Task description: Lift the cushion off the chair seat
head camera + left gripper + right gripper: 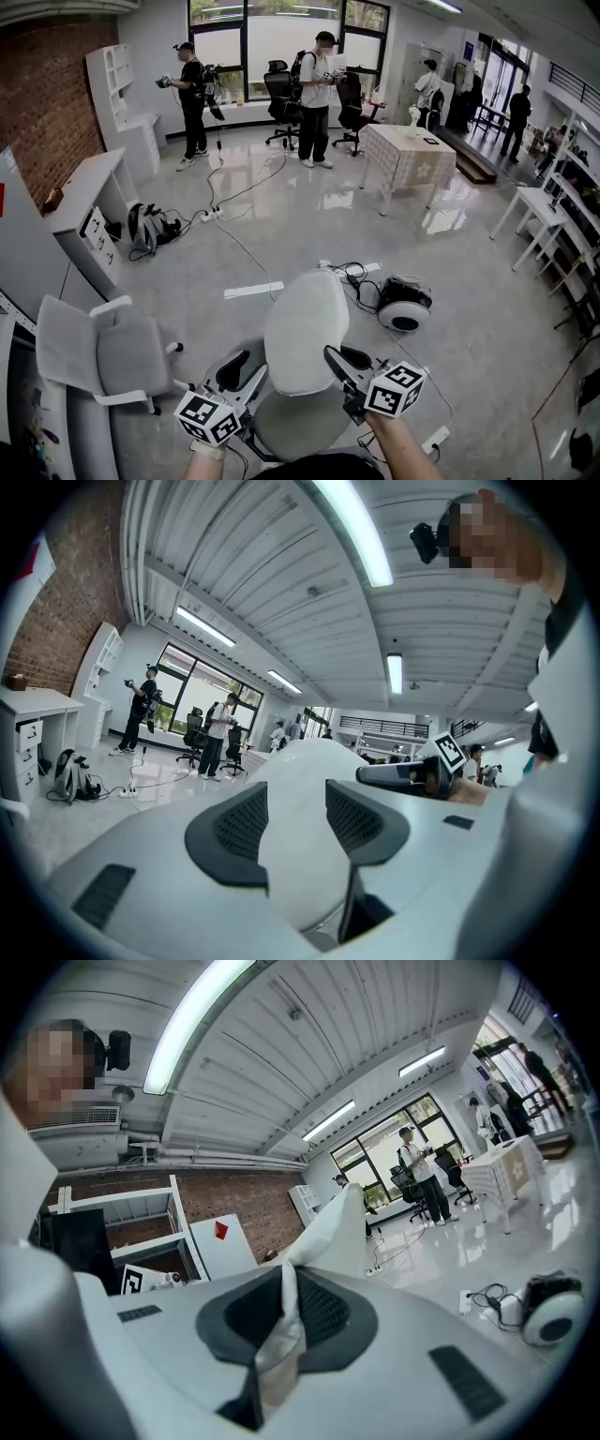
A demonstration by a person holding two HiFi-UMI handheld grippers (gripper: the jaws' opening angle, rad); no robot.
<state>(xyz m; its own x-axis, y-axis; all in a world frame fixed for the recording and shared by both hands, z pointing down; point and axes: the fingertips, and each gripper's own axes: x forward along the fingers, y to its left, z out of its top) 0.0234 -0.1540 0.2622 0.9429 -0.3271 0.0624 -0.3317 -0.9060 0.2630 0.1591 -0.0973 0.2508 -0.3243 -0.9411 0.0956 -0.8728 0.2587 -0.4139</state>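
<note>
A glossy grey floor crossed by cables is seen in the head view, with a brick wall at the left. There the white cushion is held upright over the grey chair seat, between the left gripper and the right gripper. Whether its lower edge is clear of the seat cannot be told.

The grips are shown only in the gripper views. A thick fold of the cushion is clamped by the left gripper. A thin, creased edge of the cushion is pinched between the nearly closed jaws of the right gripper. The seat is seen in the head view alone.
</note>
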